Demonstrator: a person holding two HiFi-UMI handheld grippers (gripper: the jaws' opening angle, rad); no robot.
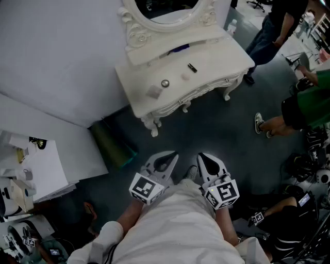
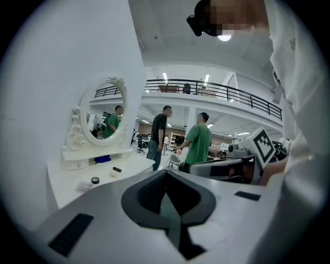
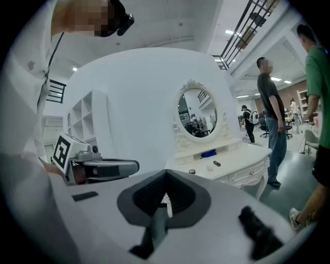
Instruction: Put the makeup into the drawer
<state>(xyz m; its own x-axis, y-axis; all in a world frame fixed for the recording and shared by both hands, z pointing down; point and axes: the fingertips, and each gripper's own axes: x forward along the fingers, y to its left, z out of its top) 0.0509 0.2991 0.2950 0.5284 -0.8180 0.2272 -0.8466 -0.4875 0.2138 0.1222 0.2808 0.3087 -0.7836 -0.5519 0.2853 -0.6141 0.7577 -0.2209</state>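
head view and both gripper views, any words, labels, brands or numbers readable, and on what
None can be read in any view.
Left gripper and right gripper: their cubes show only black-and-white square patterns, no letters or digits.
Makeup items on the dressing table: too small to show any label.

- Dark floor (image 1: 206, 129) lies open up to the white dressing table (image 1: 221, 56); its drawer fronts (image 1: 206, 93) face this stretch.
- Left side is closed by a white wall panel (image 1: 51, 62). A dark green object (image 1: 112, 143) leans at its foot, near the table's left leg.
- Right end is crowded: a person in dark clothes (image 1: 273, 26) just beside the table corner, and a person in green (image 1: 304, 105) near.
- Tabletop has a round compact (image 1: 165, 83), white pad (image 1: 185, 77), black tube (image 1: 192, 67) and flat clear packet (image 1: 153, 92), all set apart. The right part is bare.
- Mirror (image 1: 165, 7) and its low shelf (image 1: 170, 44) wall off the back.
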